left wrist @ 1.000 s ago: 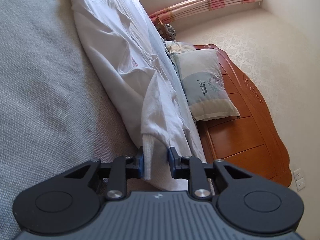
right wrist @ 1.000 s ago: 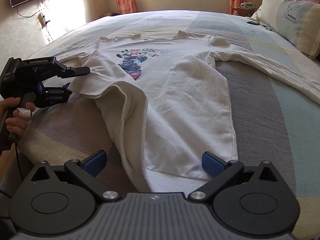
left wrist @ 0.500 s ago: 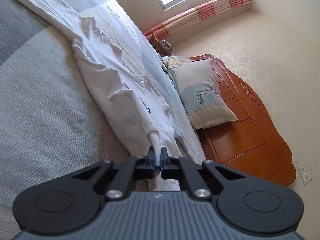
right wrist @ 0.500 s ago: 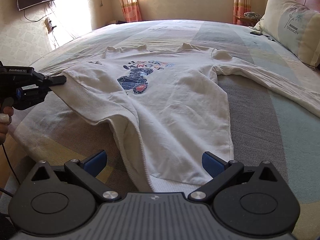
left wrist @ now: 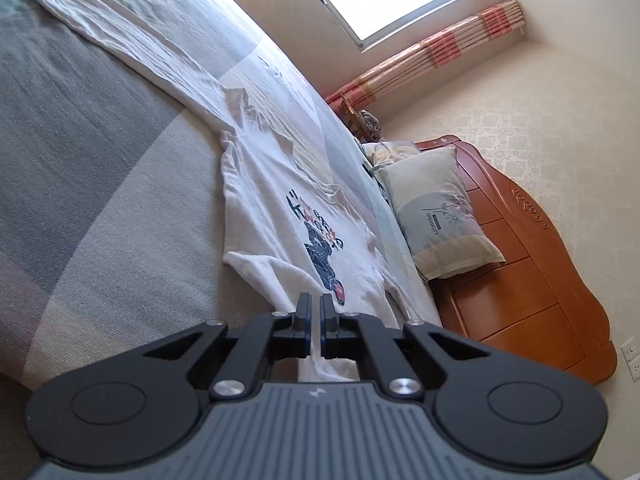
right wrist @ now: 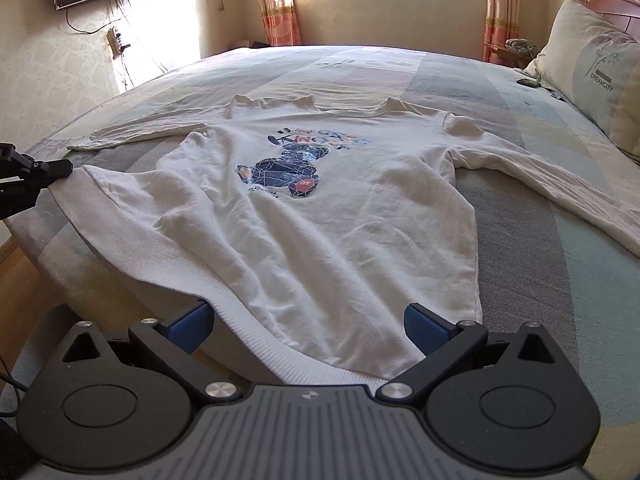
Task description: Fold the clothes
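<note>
A: Left wrist view first. How far along is the folding?

B: Barely begun, I'd judge. The white long-sleeved sweatshirt with a dark bear print point(left wrist: 304, 216) lies spread face-up on the grey and pale striped bedspread point(left wrist: 100, 168), with no fold made yet. The left gripper point(left wrist: 314, 316) has its 2 fingers clenched together with a strip of the sweatshirt's hem caught between them, at 1 bottom corner.

A: Room to move on that side?

B: Open bedspread runs to the left of the garment. To the right, the pale printed pillow point(left wrist: 436, 216) leans on the orange wooden headboard point(left wrist: 532, 280), close to the bed's edge, so that side is tighter.

A: And the right wrist view?

B: The sweatshirt point(right wrist: 340, 208) is flat, chest print up, both sleeves stretched outward, collar toward the window. The ribbed hem crosses just in front of the right gripper point(right wrist: 308, 328), whose 2 blue-padded fingers stand released, wide apart, with the hem lying between them but not pressed. The left gripper point(right wrist: 44, 172) shows at the far left edge, pinching the hem corner and drawing it taut.

A: What's left?

B: Everything, as I read it: sleeves in, sides over, then the body doubled. The hem sits near the bed's front edge, with wooden floor point(right wrist: 16, 280) below at the left. Beyond the collar the bedspread point(right wrist: 520, 220) is bare, giving plenty of space to carry the hem forward.
</note>
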`<state>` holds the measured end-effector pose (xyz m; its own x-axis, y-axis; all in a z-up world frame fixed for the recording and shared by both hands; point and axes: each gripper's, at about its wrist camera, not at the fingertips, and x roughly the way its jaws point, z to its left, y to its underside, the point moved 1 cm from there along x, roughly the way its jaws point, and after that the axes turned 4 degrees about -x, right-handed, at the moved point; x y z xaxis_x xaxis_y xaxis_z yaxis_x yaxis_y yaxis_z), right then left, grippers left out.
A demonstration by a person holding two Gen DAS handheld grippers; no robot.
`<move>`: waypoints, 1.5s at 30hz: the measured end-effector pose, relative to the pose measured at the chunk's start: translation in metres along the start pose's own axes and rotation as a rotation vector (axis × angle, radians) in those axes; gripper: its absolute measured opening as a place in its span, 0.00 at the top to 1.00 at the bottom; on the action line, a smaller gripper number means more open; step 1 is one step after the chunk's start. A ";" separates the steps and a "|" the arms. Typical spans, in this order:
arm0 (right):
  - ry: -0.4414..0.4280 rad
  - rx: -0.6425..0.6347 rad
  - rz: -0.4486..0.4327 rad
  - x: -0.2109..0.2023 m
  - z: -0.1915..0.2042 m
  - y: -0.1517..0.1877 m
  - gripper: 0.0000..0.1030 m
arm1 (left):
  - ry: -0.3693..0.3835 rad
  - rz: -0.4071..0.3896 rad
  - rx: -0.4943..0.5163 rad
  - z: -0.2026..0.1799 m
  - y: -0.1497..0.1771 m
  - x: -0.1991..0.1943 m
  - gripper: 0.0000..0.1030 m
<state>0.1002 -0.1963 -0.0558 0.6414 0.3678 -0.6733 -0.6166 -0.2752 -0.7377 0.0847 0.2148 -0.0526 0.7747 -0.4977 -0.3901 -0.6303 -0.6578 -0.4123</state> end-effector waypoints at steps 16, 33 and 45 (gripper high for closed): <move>0.020 0.096 0.012 -0.012 -0.024 0.013 0.00 | -0.003 0.161 -0.091 0.047 0.004 0.064 0.69; -0.020 0.339 -0.027 -0.012 -0.066 0.017 0.00 | 0.019 0.288 -0.182 0.041 0.037 0.096 0.93; -0.102 0.731 -0.054 -0.025 -0.130 0.049 0.00 | -0.031 0.268 -0.123 0.027 0.035 0.067 0.96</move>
<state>0.1133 -0.3346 -0.0822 0.6556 0.4542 -0.6032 -0.7551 0.3942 -0.5239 0.1133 0.1731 -0.1154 0.5787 -0.6466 -0.4970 -0.7995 -0.5702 -0.1890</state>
